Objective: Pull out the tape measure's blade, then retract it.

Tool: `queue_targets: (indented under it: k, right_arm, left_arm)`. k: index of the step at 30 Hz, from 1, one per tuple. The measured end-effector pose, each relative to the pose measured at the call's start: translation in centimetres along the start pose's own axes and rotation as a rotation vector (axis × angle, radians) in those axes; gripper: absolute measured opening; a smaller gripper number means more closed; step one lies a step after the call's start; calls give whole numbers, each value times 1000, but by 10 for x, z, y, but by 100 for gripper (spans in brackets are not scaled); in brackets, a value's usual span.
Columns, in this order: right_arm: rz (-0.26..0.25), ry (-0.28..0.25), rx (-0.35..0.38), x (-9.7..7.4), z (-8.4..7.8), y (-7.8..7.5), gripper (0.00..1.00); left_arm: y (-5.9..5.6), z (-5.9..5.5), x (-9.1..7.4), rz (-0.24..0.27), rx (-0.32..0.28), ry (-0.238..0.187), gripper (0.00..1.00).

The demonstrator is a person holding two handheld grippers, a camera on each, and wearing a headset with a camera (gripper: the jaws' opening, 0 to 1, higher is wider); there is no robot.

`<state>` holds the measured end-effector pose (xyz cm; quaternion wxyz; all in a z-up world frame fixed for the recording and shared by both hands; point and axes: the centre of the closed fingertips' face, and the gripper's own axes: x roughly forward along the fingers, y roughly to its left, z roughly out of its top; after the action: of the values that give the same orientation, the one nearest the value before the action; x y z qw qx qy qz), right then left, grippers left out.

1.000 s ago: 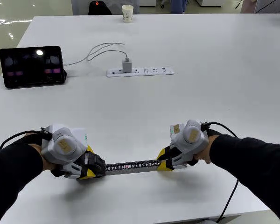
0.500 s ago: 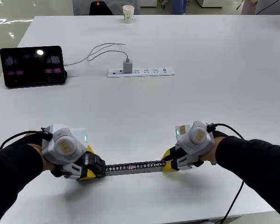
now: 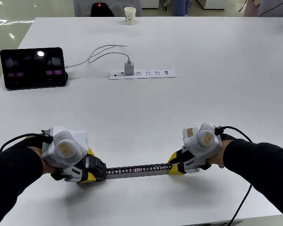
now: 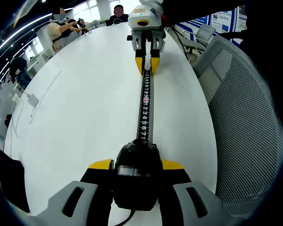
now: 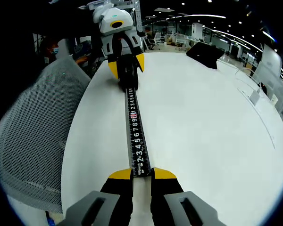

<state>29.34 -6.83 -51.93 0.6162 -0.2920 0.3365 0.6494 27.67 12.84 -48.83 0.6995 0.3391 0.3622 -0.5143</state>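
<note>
- One tape measure [image 3: 132,169] lies on the near part of the white table [image 3: 203,94], close to us, with some of its blade out.
- Its black case [image 4: 137,172] is at the left end. The blade [image 5: 136,136] runs from the case to the right, straight and flat, low over the table, with the numbers facing up.
- We hold the case in the left gripper [image 3: 92,170]. Its yellow-tipped jaws are closed tight on the two sides of the case.
- We hold the tip of the blade in the right gripper [image 5: 141,178]. Its jaws are pinched on that tip.
- The long line of the blade goes left to right, from one gripper to the other. The two grippers point at each other along this line.
- We think the pulling step is part way done. To pull more, the right gripper would move right along the same line. To let the blade go back in, it would move left toward the case.
- We think a slow move back is best, so the blade does not bend or snap.
- Farther away are a power strip [image 3: 141,72] in the middle, a dark tablet [image 3: 33,67] at the left, and a paper cup [image 3: 129,13] at the far edge. All are well apart from the tape measure.
</note>
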Motion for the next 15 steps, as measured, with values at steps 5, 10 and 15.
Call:
queue_targets:
  k: [5,10,15]
  right_arm:
    - [-3,4,2,-3,-3,0,10]
    - [-7,7,5,-5,-6,0,10]
    - [-10,8,4,-7,-9,-1,10]
  left_arm:
    - [0,0,0,1,0,1,31]
    - [0,0,0,0,1,1,31]
    - [0,-1,0,1,1,1,31]
